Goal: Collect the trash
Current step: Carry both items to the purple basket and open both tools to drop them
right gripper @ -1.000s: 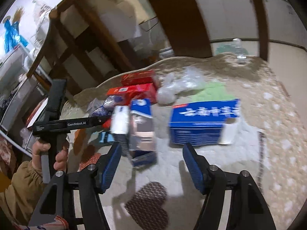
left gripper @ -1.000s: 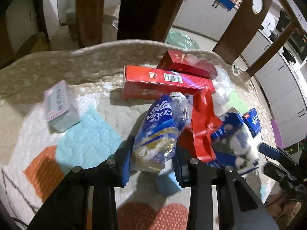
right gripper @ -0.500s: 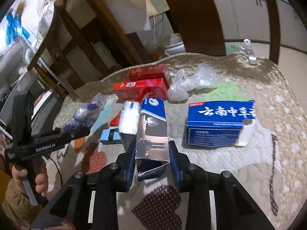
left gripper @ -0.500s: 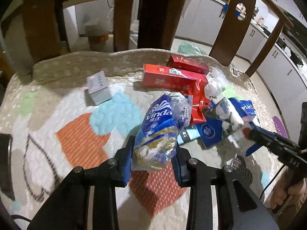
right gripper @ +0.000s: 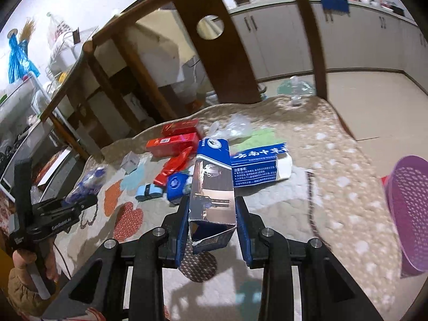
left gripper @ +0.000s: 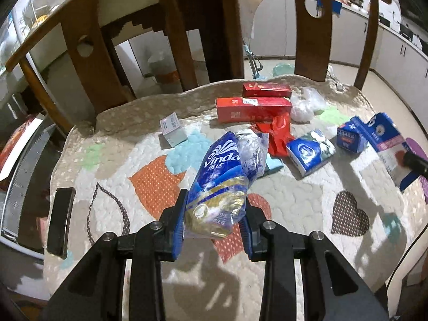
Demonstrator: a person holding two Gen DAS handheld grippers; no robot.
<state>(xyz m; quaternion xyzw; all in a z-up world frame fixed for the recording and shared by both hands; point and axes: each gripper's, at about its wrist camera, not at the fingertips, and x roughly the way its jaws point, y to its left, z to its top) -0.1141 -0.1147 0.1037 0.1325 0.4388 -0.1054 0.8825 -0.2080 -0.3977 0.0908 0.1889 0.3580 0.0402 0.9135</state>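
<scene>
My left gripper [left gripper: 214, 218] is shut on a blue and gold Vinda tissue wrapper [left gripper: 222, 184], held up over the quilted mat [left gripper: 294, 200]. My right gripper [right gripper: 212, 224] is shut on a tall blue carton with a torn open end [right gripper: 212, 187], lifted off the mat. In the left wrist view that carton [left gripper: 385, 144] shows at the right edge. On the mat lie two red boxes [left gripper: 254, 108], a crumpled red bag [left gripper: 278, 136], a blue tissue pack [left gripper: 310, 151], a small blue box [left gripper: 347, 139] and a clear plastic bag [left gripper: 305, 104].
A purple basket [right gripper: 409, 214] sits at the right edge of the mat. A wide blue box [right gripper: 258, 168] lies behind the carton. A small grey box [left gripper: 172, 129] and a dark phone [left gripper: 60, 222] rest at the left. Wooden chairs [left gripper: 208, 26] stand behind the mat.
The right gripper closed on the blue carton and lifted it off the mat. The left gripper drew back and up with the tissue wrapper, so more of the mat shows.
</scene>
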